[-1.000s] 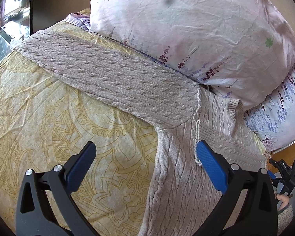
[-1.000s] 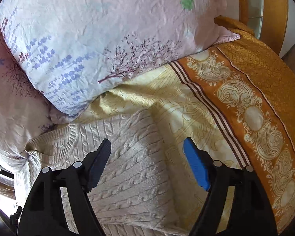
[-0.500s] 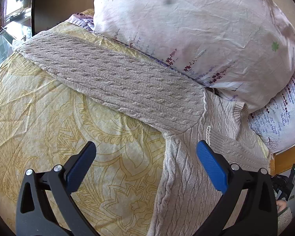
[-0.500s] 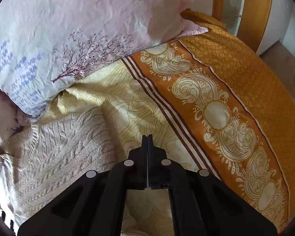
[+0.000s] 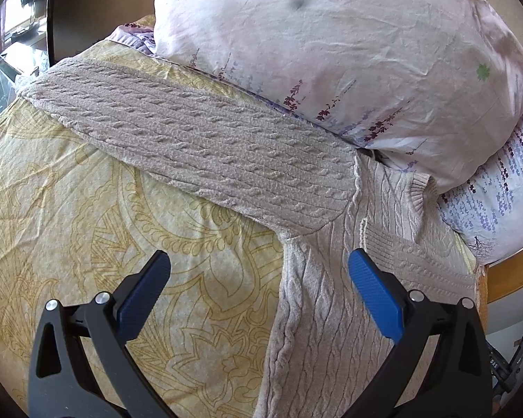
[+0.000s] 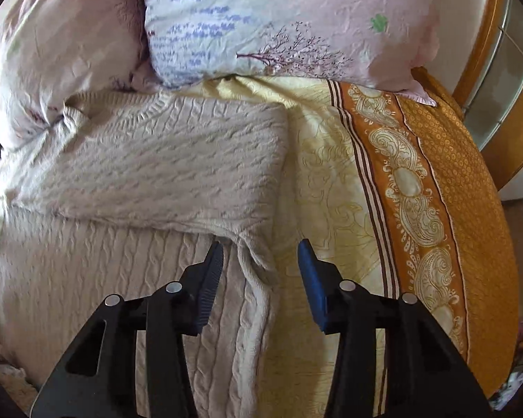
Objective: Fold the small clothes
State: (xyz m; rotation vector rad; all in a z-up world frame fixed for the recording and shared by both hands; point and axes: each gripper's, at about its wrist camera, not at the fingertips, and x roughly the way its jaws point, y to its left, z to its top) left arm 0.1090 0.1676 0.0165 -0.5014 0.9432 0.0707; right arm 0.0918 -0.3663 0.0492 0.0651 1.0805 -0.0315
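Observation:
A beige cable-knit sweater (image 5: 331, 313) lies flat on the bed. Its left sleeve (image 5: 191, 142) stretches out to the left below the pillow. In the right wrist view the right sleeve (image 6: 157, 163) lies folded across the sweater's chest. My left gripper (image 5: 258, 275) is open and empty, hovering over the sweater's left side near the armpit. My right gripper (image 6: 261, 261) is open, jaws on either side of the sweater's right edge (image 6: 258, 264) at the armpit fold, gripping nothing.
Two floral pillows (image 5: 331, 52) (image 6: 279, 17) lie against the sweater's collar at the head of the bed. A yellow patterned bedspread (image 5: 69, 209) with an orange border (image 6: 436, 191) covers the bed. A wooden bed frame (image 6: 484, 52) stands at the right.
My right gripper shut half a second ago, then opened again and swung left over the sweater's right armpit. The left gripper shifted slightly right and stayed open.

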